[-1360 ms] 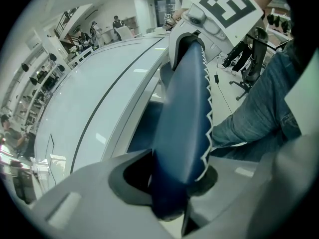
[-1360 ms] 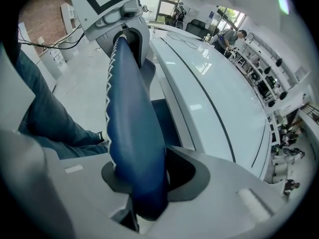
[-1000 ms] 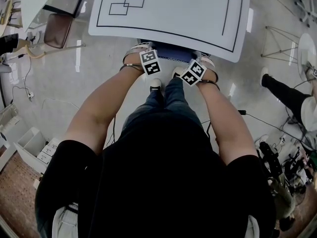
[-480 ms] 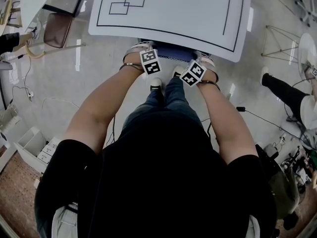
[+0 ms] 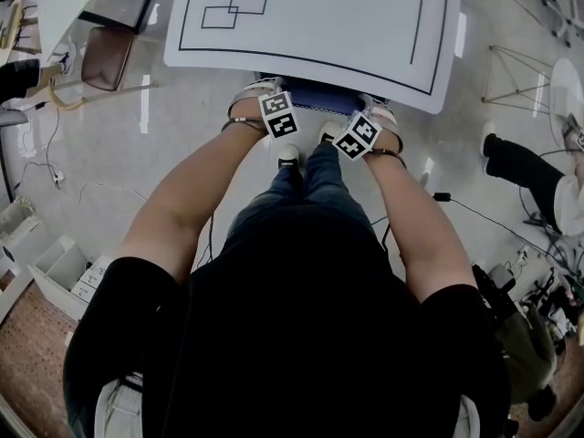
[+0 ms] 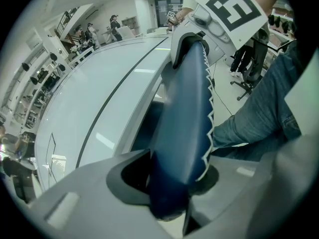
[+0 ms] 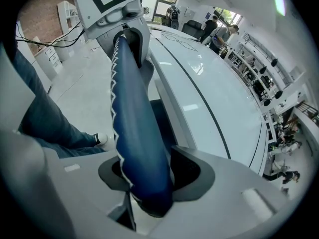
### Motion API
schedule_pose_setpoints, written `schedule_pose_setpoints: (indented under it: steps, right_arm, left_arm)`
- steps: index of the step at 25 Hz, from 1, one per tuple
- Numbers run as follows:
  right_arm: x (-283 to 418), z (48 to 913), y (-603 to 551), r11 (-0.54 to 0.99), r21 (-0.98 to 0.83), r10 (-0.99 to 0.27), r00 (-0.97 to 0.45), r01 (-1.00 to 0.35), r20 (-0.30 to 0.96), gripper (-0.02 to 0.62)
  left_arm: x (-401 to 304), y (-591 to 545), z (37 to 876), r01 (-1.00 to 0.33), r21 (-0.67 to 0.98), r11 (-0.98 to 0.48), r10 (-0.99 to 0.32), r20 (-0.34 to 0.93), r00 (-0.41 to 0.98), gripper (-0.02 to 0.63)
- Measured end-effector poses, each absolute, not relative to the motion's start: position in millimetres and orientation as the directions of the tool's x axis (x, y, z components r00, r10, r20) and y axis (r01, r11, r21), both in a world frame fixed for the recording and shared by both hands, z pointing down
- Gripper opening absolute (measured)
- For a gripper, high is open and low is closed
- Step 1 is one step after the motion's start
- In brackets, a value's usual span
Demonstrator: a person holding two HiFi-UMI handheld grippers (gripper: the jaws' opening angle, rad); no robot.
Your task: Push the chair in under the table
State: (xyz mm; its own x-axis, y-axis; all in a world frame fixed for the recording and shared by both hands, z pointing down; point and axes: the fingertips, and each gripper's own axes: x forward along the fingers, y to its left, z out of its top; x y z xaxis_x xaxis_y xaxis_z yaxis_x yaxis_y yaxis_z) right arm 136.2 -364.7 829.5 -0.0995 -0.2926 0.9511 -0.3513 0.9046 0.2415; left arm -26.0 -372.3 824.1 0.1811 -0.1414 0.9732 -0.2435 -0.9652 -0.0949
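The chair (image 5: 321, 99) stands tucked in against the near edge of the white table (image 5: 310, 35), facing it. Only its blue backrest (image 6: 184, 118) shows past the tabletop. The long top edge of the backrest runs crosswise, parallel to the table edge, from one gripper straight across to the other.

The left gripper (image 6: 169, 185) straddles one end of that top edge and the right gripper (image 7: 148, 183) straddles the other. In each gripper view the padded blue edge stands upright between the fingers (image 6: 87, 195) and the table lies just beyond them. Both pairs of jaws have just been opening. They now sit loosely around the backrest, with dark slack showing beside the padding rather than a firm pinch.

Compared with a second ago, nothing else about the person has shifted. Both hands, the chair and the table sit where they were. Only the grip has eased.

Both bare forearms reach forward and down, almost straight, and draw in towards each other at the backrest. The grippers point steeply at the floor, and their marker cubes (image 5: 278, 115) are turned up towards the head camera. The person's jeans (image 5: 306, 185) and one shoe (image 5: 287, 156) are just behind the fingers, between the two arms.
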Motion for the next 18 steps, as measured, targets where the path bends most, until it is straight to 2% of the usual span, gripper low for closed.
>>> schedule_pose_setpoints:
  steps: [6,18]
  right_arm:
    - [141.2,827.0,-359.0,0.899,0.233,-0.288,-0.100,-0.371,0.952,0.215]
    - [149.0,807.6,-350.1,0.862,0.249,-0.317,-0.086,-0.442,0.945,0.225]
  left_arm:
    - [-28.1,-370.5,821.7,-0.262,-0.088,-0.961,-0.137,0.975,0.174,0.288]
    - [-38.6,-360.6,801.5,-0.273,-0.114,-0.955,-0.171,0.966,0.193,0.307]
